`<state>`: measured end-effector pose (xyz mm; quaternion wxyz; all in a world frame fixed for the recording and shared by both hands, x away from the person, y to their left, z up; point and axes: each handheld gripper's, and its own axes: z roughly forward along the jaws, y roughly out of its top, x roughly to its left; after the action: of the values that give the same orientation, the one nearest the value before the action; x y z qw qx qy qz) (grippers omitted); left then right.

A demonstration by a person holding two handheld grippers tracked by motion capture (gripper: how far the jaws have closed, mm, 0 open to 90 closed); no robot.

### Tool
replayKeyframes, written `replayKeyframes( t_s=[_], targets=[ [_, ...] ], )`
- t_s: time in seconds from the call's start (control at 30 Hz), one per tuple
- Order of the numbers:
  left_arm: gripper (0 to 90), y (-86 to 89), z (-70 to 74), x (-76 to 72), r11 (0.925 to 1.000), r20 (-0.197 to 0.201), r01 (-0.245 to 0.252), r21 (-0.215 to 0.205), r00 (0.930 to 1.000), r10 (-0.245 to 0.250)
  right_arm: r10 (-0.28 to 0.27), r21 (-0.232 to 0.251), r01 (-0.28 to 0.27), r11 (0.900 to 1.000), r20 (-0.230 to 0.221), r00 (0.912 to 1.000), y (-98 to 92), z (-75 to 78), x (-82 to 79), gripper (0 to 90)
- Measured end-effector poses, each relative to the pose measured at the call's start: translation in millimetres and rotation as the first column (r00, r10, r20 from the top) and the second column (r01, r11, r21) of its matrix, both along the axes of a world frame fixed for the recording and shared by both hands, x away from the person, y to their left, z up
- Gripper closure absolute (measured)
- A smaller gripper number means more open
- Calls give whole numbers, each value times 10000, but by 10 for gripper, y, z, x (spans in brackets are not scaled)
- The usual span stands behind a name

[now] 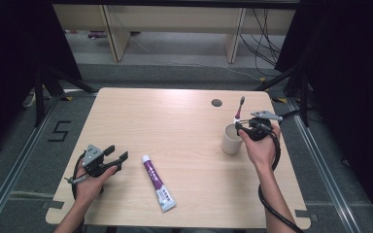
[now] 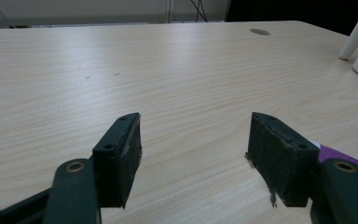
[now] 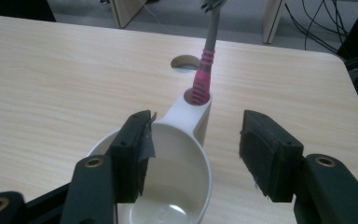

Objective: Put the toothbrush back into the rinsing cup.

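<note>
The bench [image 1: 175, 126] is a pale wooden top with a small round hole [image 1: 216, 102] near its far edge. Toward the right edge stands a white cup [image 1: 231, 139] with a toothbrush [image 1: 239, 108] upright in a socket on its side, bristles up. The right tongs [image 1: 241, 127] hover just over the cup's rim, jaws spread wide and holding nothing. From the right gripper view the cup [image 3: 177, 186] lies directly below and between the jaws, and the toothbrush [image 3: 203, 79] rises just beyond them, so I judge the right hand far the nearer to both. Near the front edge lies a toothpaste tube [image 1: 158, 183], long axis running front to back, cap away from the person. The left tongs [image 1: 116, 156] rest just left of it, jaws wide apart and empty. The left gripper view catches a purple sliver of that tube [image 2: 338, 155] behind its right-hand jaw.
</note>
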<state>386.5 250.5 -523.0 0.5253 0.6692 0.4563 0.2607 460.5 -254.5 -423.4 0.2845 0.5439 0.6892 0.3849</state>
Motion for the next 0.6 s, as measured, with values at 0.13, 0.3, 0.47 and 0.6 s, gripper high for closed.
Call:
replayKeyframes(
  t_s=[0.13, 0.3, 0.47, 0.6],
  targets=[
    [345, -6, 0, 0, 10000, 19, 27, 38, 10000, -27, 69, -101, -71, 9999, -206, 9998, -13, 10, -65, 439],
    [345, -9, 0, -3, 10000, 11, 47, 50, 10000, -47, 204, 92, -202, 9998, -193, 9996, -17, 0, -156, 440],
    [345, -17, 5, -12, 9999, -22, 44, 143, 10000, -44, 469, 73, -468, 9989, -281, 9985, -28, -11, -264, 441],
    [344, -18, 6, -13, 9998, -14, 64, 202, 10000, -64, 460, 1, -460, 9989, -223, 9987, -11, -13, -337, 442]
  ],
)
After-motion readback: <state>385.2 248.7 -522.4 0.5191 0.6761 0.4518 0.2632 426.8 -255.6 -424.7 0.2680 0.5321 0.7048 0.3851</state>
